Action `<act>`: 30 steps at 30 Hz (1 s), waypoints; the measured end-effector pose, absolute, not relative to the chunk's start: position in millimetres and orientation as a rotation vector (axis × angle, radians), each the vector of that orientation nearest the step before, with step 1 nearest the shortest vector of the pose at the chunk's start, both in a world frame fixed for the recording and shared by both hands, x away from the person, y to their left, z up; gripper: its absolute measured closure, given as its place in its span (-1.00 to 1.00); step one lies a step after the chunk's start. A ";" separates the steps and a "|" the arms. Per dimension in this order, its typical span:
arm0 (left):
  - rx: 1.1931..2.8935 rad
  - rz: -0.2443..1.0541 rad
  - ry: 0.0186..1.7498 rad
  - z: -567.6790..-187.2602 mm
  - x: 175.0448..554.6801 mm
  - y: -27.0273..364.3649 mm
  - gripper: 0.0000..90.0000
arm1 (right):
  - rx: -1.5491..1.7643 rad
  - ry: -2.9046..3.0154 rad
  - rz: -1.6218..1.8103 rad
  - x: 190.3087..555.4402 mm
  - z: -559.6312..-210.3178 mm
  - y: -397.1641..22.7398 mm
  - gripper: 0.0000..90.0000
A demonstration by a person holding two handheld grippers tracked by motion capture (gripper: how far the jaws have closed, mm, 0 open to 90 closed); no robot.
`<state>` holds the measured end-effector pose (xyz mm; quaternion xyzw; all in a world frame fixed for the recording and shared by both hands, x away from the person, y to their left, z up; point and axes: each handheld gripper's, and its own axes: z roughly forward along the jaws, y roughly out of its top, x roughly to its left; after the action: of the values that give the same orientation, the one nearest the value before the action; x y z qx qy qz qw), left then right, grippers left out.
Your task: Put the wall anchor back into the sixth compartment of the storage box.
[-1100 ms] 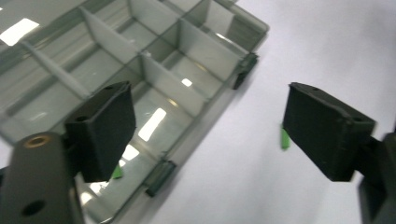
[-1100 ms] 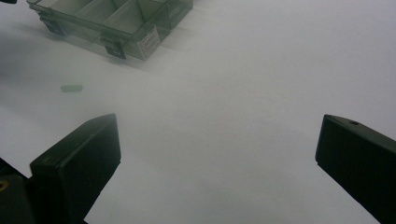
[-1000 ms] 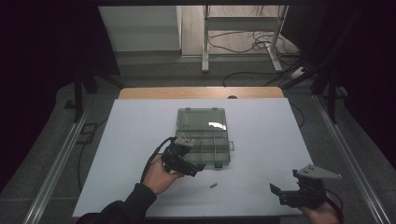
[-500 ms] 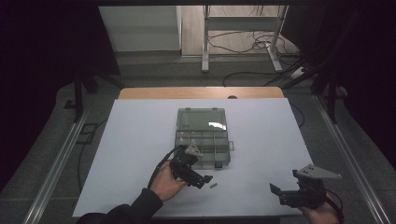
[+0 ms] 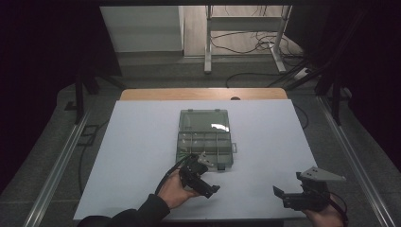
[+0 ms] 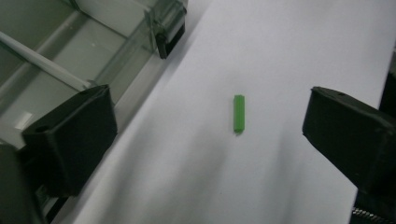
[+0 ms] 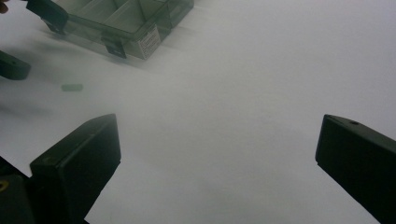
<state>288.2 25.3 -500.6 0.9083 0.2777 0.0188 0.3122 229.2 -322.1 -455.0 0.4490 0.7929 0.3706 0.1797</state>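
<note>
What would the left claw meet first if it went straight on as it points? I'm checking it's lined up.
Probably the small green block, lying on the white table between the left claw's open jaws; depth is unclear.

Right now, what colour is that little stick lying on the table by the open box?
Green; the stick shows best in the left gripper view.

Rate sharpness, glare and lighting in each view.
High view: dark surroundings, bright white table, a glare patch on the open box lid. Left gripper view: green piece sharp, near fingers soft, shadowed. Right gripper view: hazy, washed out; green piece and box blurred.
</note>
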 end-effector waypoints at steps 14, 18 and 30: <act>2.478 0.008 0.637 -515.7 282.8 12.6 0.23 | 1.268 2.244 1.046 229.2 -455.1 -321.9 -0.99; 2.483 0.042 0.606 -517.1 280.3 10.7 0.52 | 1.267 2.246 1.043 229.1 -455.0 -321.9 -0.99; 2.494 0.033 0.562 -516.1 278.7 8.2 0.88 | 1.263 2.251 1.044 229.4 -455.4 -321.6 -0.98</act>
<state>278.7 8.2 -516.1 0.9340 0.2103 0.0125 0.2884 229.4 -321.6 -455.4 0.4465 0.7956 0.3690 0.1776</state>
